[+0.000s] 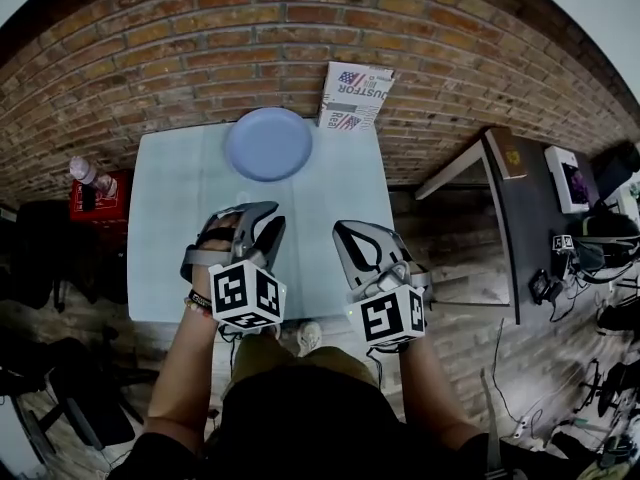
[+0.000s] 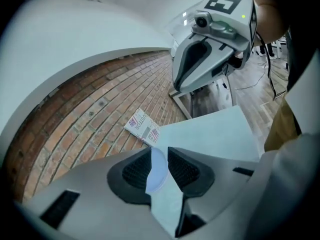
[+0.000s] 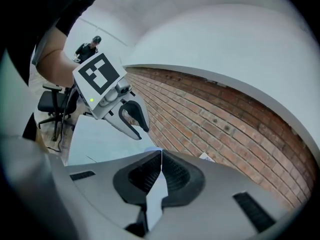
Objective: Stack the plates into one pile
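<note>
Plate (image 1: 268, 144) lies at the table's (image 1: 170, 218) far edge, near a box (image 1: 355, 96). Left gripper (image 1: 262, 216) is released, jaws apart with nothing between them. Right gripper (image 1: 365, 246) is clenched tip to tip and empty. Both are well apart from the plate.

We are reading "USTOR" in dark letters on the white side of the cardboard box (image 1: 354, 96), and "Rea" beside small flag marks; the rest is staying unreadable to us.
</note>
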{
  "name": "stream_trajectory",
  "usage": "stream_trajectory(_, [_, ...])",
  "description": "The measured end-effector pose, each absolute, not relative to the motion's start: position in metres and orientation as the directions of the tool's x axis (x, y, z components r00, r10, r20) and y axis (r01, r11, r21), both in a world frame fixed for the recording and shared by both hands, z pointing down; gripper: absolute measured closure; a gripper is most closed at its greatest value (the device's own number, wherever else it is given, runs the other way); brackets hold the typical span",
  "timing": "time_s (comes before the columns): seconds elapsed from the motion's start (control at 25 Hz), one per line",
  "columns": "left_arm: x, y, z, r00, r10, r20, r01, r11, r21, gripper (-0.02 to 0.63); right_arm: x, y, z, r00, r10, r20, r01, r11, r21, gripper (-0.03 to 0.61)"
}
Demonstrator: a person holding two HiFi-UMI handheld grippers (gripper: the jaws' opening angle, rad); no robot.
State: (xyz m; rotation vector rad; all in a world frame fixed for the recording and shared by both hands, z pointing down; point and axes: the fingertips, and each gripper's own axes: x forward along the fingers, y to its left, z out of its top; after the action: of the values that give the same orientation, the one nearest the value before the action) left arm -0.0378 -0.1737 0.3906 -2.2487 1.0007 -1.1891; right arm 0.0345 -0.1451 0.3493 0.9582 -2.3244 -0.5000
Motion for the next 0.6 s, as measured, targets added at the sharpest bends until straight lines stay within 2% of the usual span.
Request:
stream_trajectory(0.24, [-0.011, -0.132, 0.357, 0.378, -0.789, 0.484, -0.457, -0.614, -0.644, 0.503, 0.056, -0.112, 0.328, -0.635, -0.713, 0.299, -0.526, 0.682, 0.508, 0.543])
stream_trajectory(0.6, [0.015, -0.084, 0.315, 0.369, -0.834, 0.410, -0.515, -0.551, -0.657, 0.503, 0.069, -0.069, 0.311, -0.699, -0.664, 0.267, -0.473, 0.709, 0.523, 0.543])
